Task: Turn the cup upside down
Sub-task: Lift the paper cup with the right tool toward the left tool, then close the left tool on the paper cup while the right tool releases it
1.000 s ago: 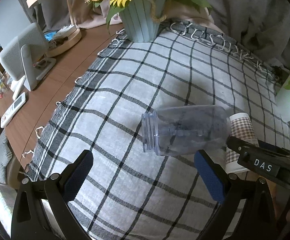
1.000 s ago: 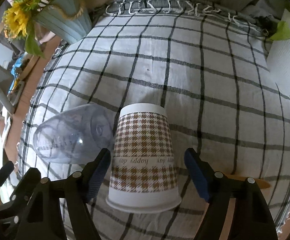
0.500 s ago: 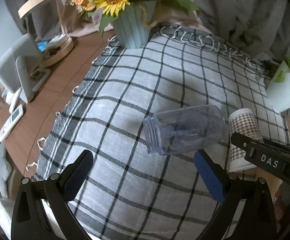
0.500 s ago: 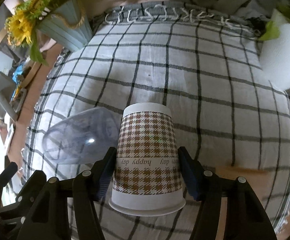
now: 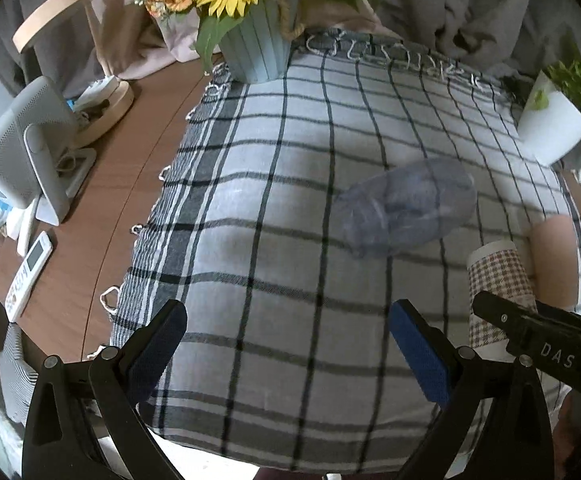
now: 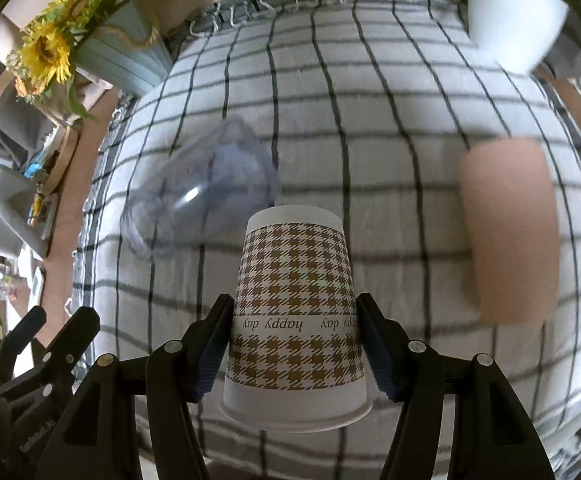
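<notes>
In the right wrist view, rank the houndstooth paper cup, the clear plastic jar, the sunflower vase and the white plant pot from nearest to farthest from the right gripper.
1. Houndstooth paper cup, clamped in the right gripper.
2. Clear plastic jar, lying on its side, ahead and left.
3. Sunflower vase at far left and white plant pot at far right, both at the cloth's far end: too close to call.

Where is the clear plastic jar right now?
The clear jar lies on its side on the checked cloth, just beyond and left of the paper cup held in the right gripper.
</notes>
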Demonstrator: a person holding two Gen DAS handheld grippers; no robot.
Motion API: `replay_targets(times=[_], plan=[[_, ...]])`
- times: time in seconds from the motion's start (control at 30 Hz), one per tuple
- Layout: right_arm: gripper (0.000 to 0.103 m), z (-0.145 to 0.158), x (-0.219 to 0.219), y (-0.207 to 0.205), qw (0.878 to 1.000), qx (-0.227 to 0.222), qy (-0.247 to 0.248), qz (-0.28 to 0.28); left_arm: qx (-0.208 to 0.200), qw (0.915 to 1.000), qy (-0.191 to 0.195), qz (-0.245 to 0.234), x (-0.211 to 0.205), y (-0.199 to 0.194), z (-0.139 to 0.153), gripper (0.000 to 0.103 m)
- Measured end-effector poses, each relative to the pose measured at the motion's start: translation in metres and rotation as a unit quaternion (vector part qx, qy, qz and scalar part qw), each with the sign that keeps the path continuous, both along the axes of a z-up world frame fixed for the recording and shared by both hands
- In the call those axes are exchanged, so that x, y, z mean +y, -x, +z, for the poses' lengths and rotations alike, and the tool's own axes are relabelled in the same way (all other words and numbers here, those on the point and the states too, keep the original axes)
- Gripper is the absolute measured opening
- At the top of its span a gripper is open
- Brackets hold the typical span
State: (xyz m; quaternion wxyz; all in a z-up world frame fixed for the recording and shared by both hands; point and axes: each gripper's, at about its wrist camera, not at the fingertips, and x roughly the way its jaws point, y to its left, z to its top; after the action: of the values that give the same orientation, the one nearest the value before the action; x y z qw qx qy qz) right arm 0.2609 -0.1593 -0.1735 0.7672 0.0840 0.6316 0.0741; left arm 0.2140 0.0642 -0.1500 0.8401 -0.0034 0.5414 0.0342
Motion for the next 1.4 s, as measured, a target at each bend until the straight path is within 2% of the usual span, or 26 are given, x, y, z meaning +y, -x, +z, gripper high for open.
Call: replay_targets(times=[0.33, 0.53, 0.57, 0.6, 0.7, 0.8, 1.03, 1.13, 1.4], plan=[[0.062, -0.016, 0.011, 0.020, 0.999, 0.024, 0.013, -0.026, 0.020, 0.9988, 0.016, -0.042, 0.008, 0.004, -0.014, 0.103], [0.063, -0.019, 0.015, 0.023, 0.999, 0.025, 0.024, -0.026, 0.022, 0.9987, 0.017, -0.043, 0.008, 0.004, -0.015, 0.103], [0.066, -0.018, 0.016, 0.022, 0.999, 0.026, 0.023, -0.022, 0.022, 0.9987, 0.018, -0.043, 0.007, 0.004, -0.015, 0.103], [0.075, -0.017, 0.015, 0.022, 0.999, 0.024, 0.023, -0.022, 0.023, 0.9986, 0.020, -0.043, 0.007, 0.004, -0.013, 0.103], [0.079, -0.002, 0.008, 0.026, 0.999, 0.002, 0.028, -0.030, 0.015, 0.9989, 0.018, -0.041, 0.002, 0.004, -0.005, 0.103], [0.079, 0.021, -0.006, 0.030, 0.998, -0.025, 0.030, -0.045, 0.009, 0.9984, 0.032, -0.045, -0.007, 0.004, 0.006, 0.103], [0.079, 0.071, -0.060, 0.030, 0.992, -0.073, 0.047, -0.089, 0.009, 0.9927, 0.055, -0.107, -0.061, -0.007, 0.021, 0.103], [0.079, 0.074, -0.078, 0.024, 0.990, -0.074, 0.052, -0.106, 0.033, 0.9879, 0.065, -0.137, -0.088, -0.018, 0.014, 0.103], [0.079, 0.059, -0.126, 0.021, 0.988, -0.048, 0.040, -0.144, 0.085, 0.9843, 0.049, -0.146, -0.127, -0.036, -0.014, 0.099]])
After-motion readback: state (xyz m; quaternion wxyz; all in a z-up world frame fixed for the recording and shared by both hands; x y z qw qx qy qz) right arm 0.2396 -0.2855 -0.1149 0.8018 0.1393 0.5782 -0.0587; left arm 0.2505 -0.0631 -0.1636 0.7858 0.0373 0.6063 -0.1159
